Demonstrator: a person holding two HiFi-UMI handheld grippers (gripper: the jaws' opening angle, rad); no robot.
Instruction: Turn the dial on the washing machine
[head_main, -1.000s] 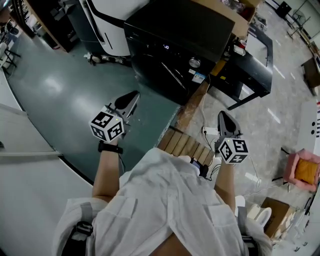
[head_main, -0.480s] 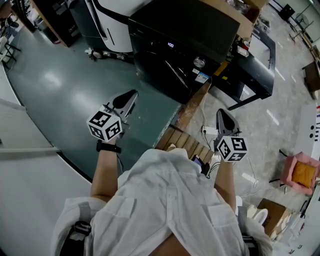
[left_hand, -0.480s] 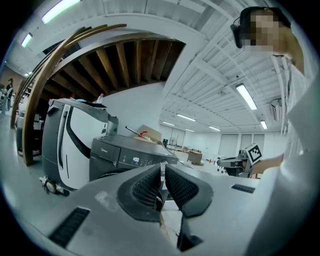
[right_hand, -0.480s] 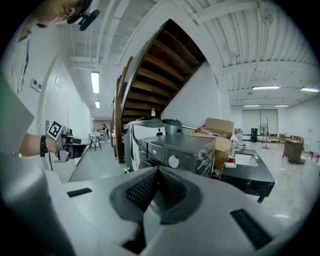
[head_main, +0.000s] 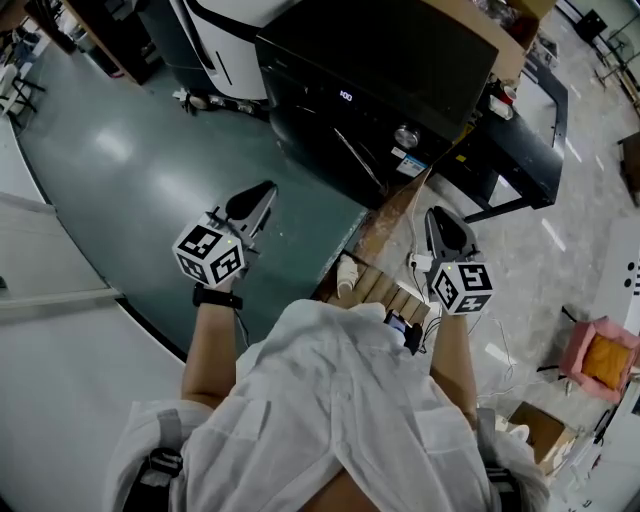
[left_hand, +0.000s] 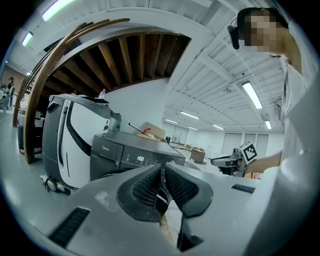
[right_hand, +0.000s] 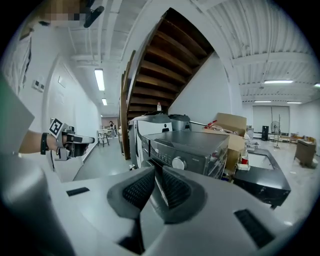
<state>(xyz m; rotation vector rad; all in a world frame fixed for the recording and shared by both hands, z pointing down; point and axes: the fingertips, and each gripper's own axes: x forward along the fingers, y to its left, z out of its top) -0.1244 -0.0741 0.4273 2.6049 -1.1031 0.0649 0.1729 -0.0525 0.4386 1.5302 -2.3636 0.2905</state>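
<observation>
The black front-loading washing machine (head_main: 380, 70) stands ahead of me, its silver dial (head_main: 406, 136) on the front panel's right end and a lit display (head_main: 345, 96) to the left. My left gripper (head_main: 266, 189) hovers over the green floor, shut and empty, well short of the machine. My right gripper (head_main: 431, 213) is shut and empty too, below the dial and clear of it. In the right gripper view the dial (right_hand: 179, 163) sits just above the shut jaws (right_hand: 154, 170). From the left gripper (left_hand: 162, 168), the machine (left_hand: 130, 157) is seen past the jaws.
A white appliance (head_main: 225, 25) stands left of the machine, with a cardboard box (head_main: 505, 45) and a low black table (head_main: 520, 150) to its right. Wooden slats (head_main: 385, 290) and a white cable lie at my feet. A wooden staircase (right_hand: 165, 65) rises behind.
I have come nearer the washing machine; it and its dial sit lower and further right in the head view. The right gripper has edged up towards the dial. Both stay shut.
</observation>
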